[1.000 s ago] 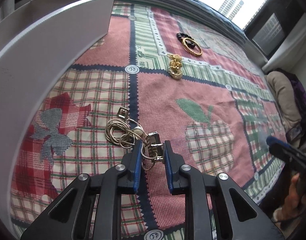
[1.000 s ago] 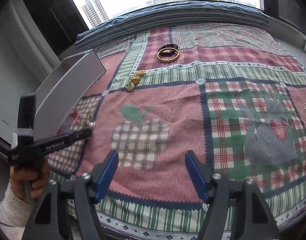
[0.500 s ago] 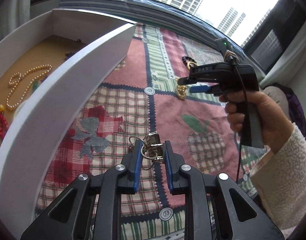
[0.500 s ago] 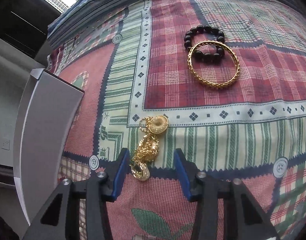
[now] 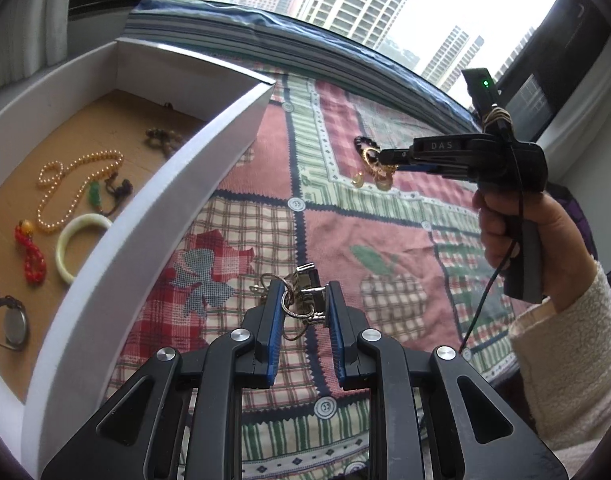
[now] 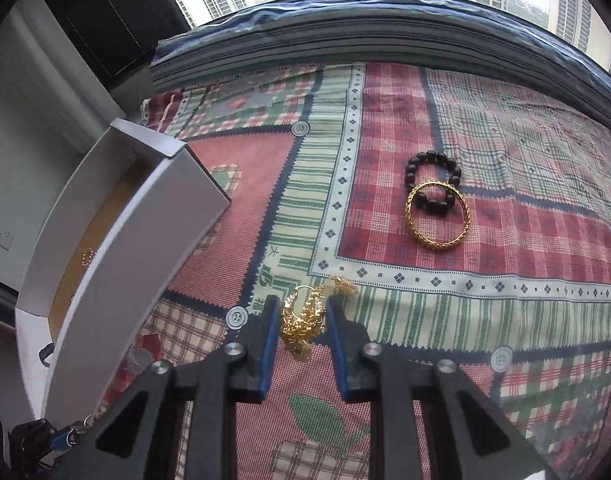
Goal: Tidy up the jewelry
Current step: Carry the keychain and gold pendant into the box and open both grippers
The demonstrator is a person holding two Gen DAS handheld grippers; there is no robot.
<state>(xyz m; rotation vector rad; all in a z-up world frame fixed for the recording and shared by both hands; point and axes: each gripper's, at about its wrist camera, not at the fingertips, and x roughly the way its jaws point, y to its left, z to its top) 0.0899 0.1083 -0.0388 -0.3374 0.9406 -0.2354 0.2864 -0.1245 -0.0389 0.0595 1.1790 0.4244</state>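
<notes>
Black plastic on the right gripper carries the raised letters "DAS". Its jaws are closed on a gold chain bundle, lifted just above the patchwork bedspread. The left gripper has its jaws clamped on a silver clasp chain, beside the white box.
</notes>
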